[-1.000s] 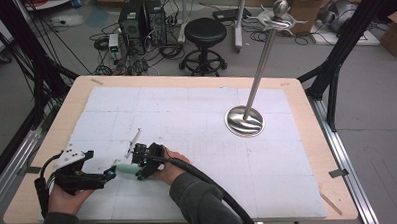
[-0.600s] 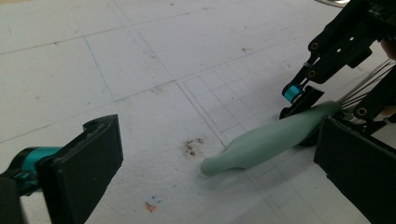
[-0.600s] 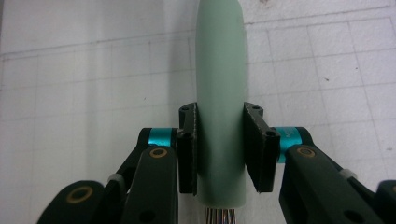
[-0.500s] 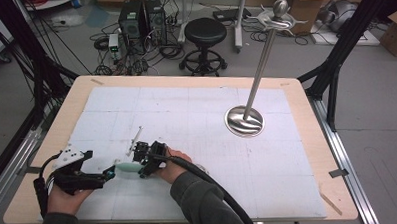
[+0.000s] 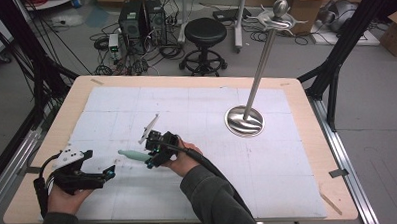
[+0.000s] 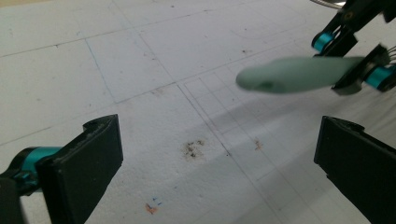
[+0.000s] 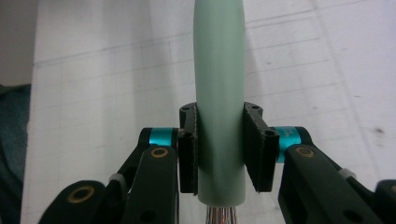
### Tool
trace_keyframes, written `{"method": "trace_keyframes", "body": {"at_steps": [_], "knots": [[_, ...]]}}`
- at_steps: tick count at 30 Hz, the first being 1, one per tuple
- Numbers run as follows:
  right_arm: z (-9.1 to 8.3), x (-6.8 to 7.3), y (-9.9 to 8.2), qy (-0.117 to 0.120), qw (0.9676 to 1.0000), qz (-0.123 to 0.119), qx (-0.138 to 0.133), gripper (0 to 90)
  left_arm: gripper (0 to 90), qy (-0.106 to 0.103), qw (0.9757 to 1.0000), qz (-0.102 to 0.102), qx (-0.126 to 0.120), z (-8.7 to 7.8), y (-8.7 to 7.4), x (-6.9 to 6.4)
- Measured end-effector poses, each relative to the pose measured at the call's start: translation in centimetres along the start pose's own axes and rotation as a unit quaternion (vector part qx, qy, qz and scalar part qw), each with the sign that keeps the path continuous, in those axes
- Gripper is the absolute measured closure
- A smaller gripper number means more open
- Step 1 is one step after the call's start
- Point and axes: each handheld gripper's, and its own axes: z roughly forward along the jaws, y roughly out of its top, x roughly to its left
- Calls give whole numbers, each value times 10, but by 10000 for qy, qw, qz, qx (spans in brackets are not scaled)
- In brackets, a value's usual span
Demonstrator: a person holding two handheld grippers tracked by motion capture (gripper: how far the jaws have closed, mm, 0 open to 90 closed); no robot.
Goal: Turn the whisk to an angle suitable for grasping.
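Right gripper view: right gripper (image 7: 219, 154) jaws clenched on pale green handle (image 7: 219, 93), metal shaft behind. Held above table (image 5: 306, 103) near front-left corner. Looks light, stiff, smooth; grip mid-handle. Left gripper (image 5: 108, 172) jaws released, just beside.

Pale mint-green handle (image 7: 219, 93), metal glint at its butt end. Right gripper (image 5: 152, 154) black with cyan-anodised rings; fingers (image 7: 254, 147) matte black. Left gripper (image 5: 107, 174) black, cyan accents, grey top plate. Bench (image 5: 47, 147) light wood, covered by white mat (image 5: 206, 111) with thin pale-blue grid lines, small brown and orange stains. Stand (image 5: 245, 121) polished silver. Stool (image 5: 205, 30) black.
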Motion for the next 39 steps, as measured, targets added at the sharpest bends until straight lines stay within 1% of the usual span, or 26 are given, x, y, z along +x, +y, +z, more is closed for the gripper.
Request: {"method": "trace_keyframes", "body": {"at_steps": [2, 4, 7, 8, 10, 12, 13, 15, 18, 22, 23, 26, 30, 32, 33, 36, 39], "knots": [[-9, -3, -2, -27, 10000, -6, -91, 694, 17, 7, 10000, 2, 12, 0, 0, 0], [-19, -6, -5, -40, 9996, -47, -289, 694, 17, 2, 10000, -6, 9, 1, 0, -1], [-32, -6, -9, -65, 9989, 91, -459, 694, 17, -5, 10000, 14, 29, 1, 0, -1], [-37, -8, -10, -83, 9985, 30, -544, 694, 17, -16, 10000, 23, 30, 2, 0, -1], [-47, -8, -14, -68, 9971, 107, -750, 694, 17, -13, 10000, 23, 34, 2, 0, -2], [-57, -9, -17, -53, 9956, 115, -925, 694, 17, -18, 10000, 20, 46, 2, 0, -2], [-61, -10, -19, -90, 9945, 106, -1042, 694, 17, -17, 10000, 30, 49, 3, 0, -2], [-70, -11, -23, -76, 9930, 147, -1174, 694, 17, -20, 10000, 37, 51, 3, 1, -2], [-82, -13, -30, -132, 9898, 180, -1409, 694, 17, -26, 10000, 23, 50, 4, 1, -3], [-97, -15, -40, -200, 9865, 286, -1601, 694, 17, -40, 10000, 48, 69, 4, 1, -3], [-100, -16, -42, -205, 9853, 266, -1673, 694, 17, -36, 10000, 42, 67, 5, 1, -3], [-111, -17, -50, -236, 9823, 376, -1820, 693, 17, -36, 10000, 29, 67, 5, 1, -4], [-126, -20, -60, -333, 9769, 469, -2057, 693, 17, -54, 9999, 54, 71, 6, 1, -4], [-135, -21, -66, -376, 9740, 514, -2174, 693, 17, -56, 9999, 41, 73, 6, 1, -4], [-139, -22, -68, -402, 9718, 475, -2275, 693, 17, -56, 9999, 40, 85, 6, 1, -4], [-152, -25, -76, -475, 9662, 520, -2481, 693, 17, -71, 9999, 64, 96, 7, 1, -4], [-162, -28, -82, -561, 9617, 568, -2622, 693, 17, -70, 9999, 57, 85, 8, 2, -5]]}}
